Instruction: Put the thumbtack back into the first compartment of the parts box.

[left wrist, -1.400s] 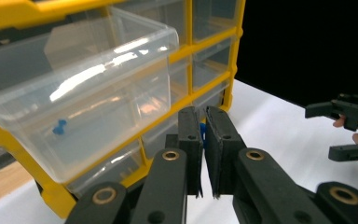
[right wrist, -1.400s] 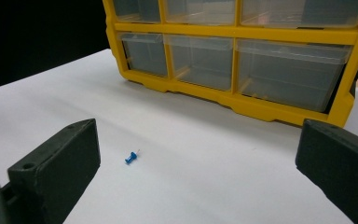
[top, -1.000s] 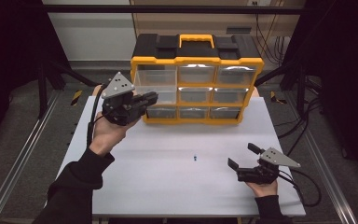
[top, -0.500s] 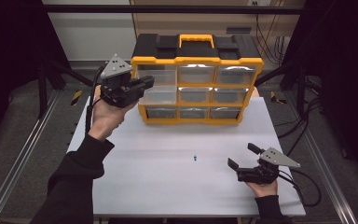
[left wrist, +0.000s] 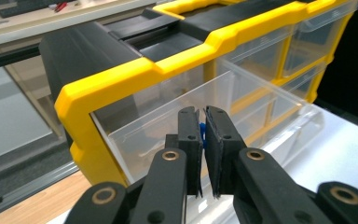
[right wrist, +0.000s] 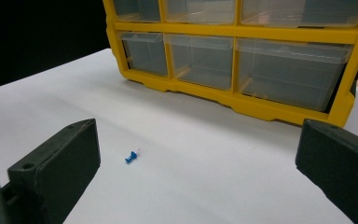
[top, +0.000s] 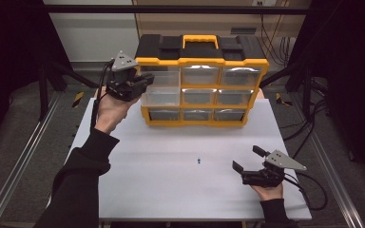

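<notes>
My left gripper (top: 145, 81) is up at the top-left of the yellow and black drawer cabinet (top: 203, 61), its jaws pinched together on a small blue pin (left wrist: 201, 131) that peeks out between the pads. Just ahead of those jaws, in the left gripper view, the clear top-left drawer (left wrist: 223, 112) stands pulled out of the frame. I can read no brand, label or writing on the cabinet or its drawers. Farther right, a second blue pushpin (right wrist: 131, 157) lies on its side on the white table (top: 171, 180), well in front of the cabinet. My right gripper (top: 248, 159) rests low on the table, jaws spread wide, holding nothing.
</notes>
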### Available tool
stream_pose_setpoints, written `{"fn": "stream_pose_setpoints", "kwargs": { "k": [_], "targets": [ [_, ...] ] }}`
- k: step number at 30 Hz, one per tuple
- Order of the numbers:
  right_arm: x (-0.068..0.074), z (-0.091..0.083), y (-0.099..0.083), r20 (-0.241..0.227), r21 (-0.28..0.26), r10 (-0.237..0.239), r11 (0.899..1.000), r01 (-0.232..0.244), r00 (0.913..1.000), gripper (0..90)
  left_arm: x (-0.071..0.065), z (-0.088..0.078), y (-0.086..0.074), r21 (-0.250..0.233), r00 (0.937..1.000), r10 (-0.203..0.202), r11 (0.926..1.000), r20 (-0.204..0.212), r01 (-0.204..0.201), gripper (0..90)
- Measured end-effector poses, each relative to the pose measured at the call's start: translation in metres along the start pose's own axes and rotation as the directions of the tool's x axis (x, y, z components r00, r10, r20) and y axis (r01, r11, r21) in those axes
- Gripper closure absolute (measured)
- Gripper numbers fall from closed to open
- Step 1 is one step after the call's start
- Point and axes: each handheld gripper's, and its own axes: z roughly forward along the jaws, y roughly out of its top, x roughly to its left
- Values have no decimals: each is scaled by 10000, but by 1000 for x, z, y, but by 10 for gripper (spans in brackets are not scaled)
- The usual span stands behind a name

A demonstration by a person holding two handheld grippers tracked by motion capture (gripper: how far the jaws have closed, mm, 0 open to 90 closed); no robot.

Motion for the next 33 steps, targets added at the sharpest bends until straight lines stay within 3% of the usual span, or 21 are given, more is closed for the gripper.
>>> {"fn": "stream_pose_setpoints", "kwargs": {
  "k": [5,10,15,19,25,29,33],
  "targets": [
    [0,0,0,16,5,56,10000,-56,10000,6,-1,6,-1,399,9994,160,9991,-318,-147,836],
    [0,-1,0,49,-26,27,10000,-27,10000,6,-2,5,-1,325,9995,86,9994,-293,-77,768],
    [0,-1,1,-15,-1,132,9999,-132,9999,6,-3,-6,2,-302,9996,-131,9995,-255,123,548],
    [-1,-1,1,5,-82,16,10000,-16,10000,6,-10,-22,-1,-969,9999,-140,9952,-50,134,398],
    [1,-2,0,-24,15,195,9998,-195,9998,6,-24,-38,-20,-1288,9990,16,9917,448,42,226],
    [1,-1,0,-5,-16,144,9999,-144,9999,6,-34,-39,-36,-1224,9985,226,9923,501,-163,118],
    [0,-1,1,-12,-38,129,9999,-129,9999,5,-43,-34,-53,-1171,9976,179,9931,676,-99,73]
  ]
}}
